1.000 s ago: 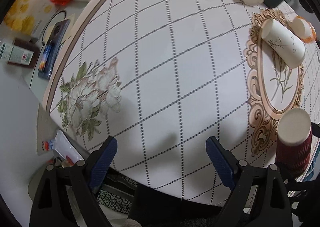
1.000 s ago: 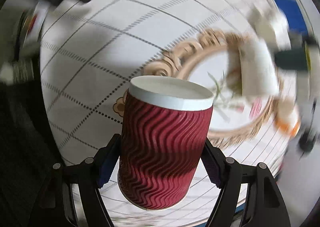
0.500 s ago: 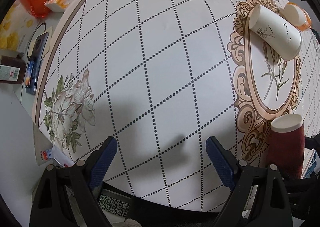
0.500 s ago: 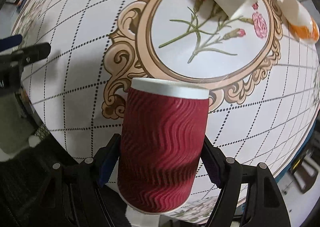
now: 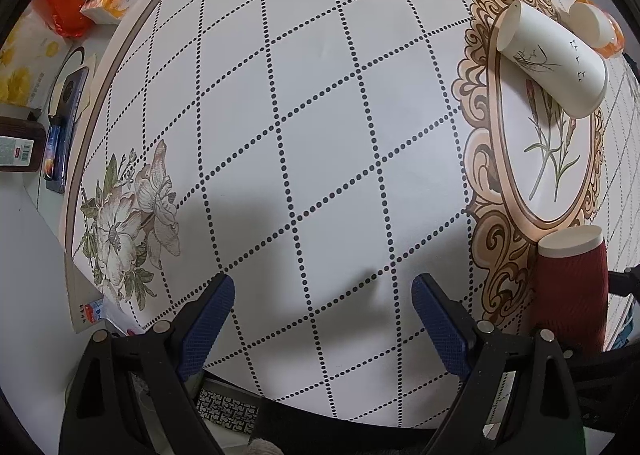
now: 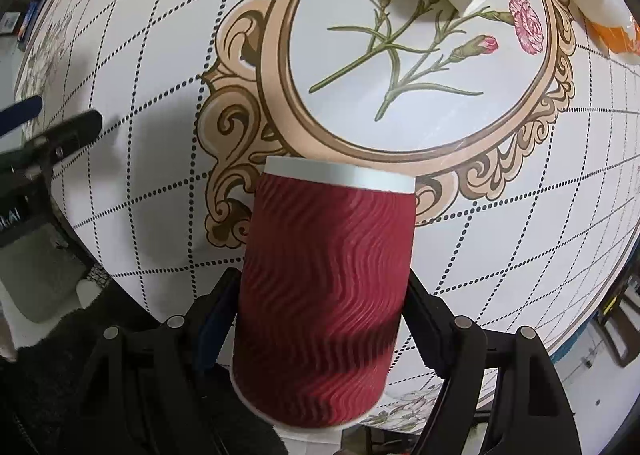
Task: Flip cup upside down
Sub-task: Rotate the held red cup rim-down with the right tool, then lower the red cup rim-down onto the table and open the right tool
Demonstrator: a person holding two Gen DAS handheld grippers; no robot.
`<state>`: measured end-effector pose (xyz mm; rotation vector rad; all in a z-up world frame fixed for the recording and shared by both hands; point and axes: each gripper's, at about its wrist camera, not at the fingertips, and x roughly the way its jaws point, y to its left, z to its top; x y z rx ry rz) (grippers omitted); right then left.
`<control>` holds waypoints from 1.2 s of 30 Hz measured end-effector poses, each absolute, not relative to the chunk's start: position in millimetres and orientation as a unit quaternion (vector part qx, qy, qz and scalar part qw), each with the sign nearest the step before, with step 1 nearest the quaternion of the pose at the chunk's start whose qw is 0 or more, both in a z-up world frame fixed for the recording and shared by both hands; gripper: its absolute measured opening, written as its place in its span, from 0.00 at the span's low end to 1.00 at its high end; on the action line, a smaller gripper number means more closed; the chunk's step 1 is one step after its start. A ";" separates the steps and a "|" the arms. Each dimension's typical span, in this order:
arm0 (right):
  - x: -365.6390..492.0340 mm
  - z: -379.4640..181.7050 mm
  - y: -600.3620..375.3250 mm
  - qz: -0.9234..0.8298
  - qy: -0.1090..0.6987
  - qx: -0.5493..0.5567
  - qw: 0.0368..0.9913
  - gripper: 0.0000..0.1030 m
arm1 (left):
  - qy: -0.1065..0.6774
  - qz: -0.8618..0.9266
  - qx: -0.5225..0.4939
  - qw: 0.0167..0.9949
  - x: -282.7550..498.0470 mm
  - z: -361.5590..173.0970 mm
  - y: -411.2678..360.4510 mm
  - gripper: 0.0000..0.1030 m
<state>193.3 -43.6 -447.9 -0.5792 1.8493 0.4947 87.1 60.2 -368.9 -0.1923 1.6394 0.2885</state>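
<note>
cup (image 6: 326,295): red ripple-wall paper, white base end pointing away from right wrist camera, rim end near it; near table's (image 5: 320,115) front edge, contact with top not discernible
handling: probably light, thin-walled, crushable; ribs give friction
grip point: mid-body, gentle squeeze
right gripper (image 6: 320,319): clamped on cup's sides
left gripper (image 5: 322,295): jaws apart, empty, over front edge
neighbours: white cup (image 5: 554,63) lying on its side further back
</note>
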 end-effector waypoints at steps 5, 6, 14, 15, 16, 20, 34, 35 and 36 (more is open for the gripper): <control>216.8 -444.4 -34.8 0.209 0.780 -0.232 0.543 0.83 | 0.727 0.125 -0.084 0.670 91.3 -368.3 51.0 0.88; 221.4 -443.9 -33.2 0.208 0.779 -0.231 0.544 0.83 | 0.728 0.124 -0.083 0.670 91.8 -368.1 49.1 0.88; 248.9 -451.5 -25.5 0.192 0.785 -0.211 0.551 0.81 | 0.730 0.123 -0.073 0.669 91.1 -374.3 47.5 0.88; 251.5 -452.5 -25.2 0.190 0.785 -0.208 0.552 0.78 | 0.730 0.123 -0.072 0.668 91.1 -374.3 46.6 0.88; 253.7 -453.6 -24.9 0.189 0.786 -0.206 0.552 0.69 | 0.730 0.122 -0.071 0.669 90.5 -374.5 46.3 0.88; 261.4 -452.1 -27.9 0.189 0.781 -0.198 0.561 0.68 | 0.729 0.121 -0.066 0.670 87.3 -372.8 45.6 0.88; 241.3 -375.3 -81.5 0.163 0.655 -0.085 0.733 0.68 | 0.729 0.108 -0.054 0.674 84.9 -376.6 44.3 0.88; 239.7 -367.8 -89.6 0.155 0.620 -0.074 0.765 0.68 | 0.730 0.107 -0.052 0.673 85.2 -377.0 41.7 0.88; 240.9 -364.5 -94.0 0.148 0.600 -0.069 0.783 0.68 | 0.731 0.105 -0.050 0.673 85.5 -378.0 39.3 0.88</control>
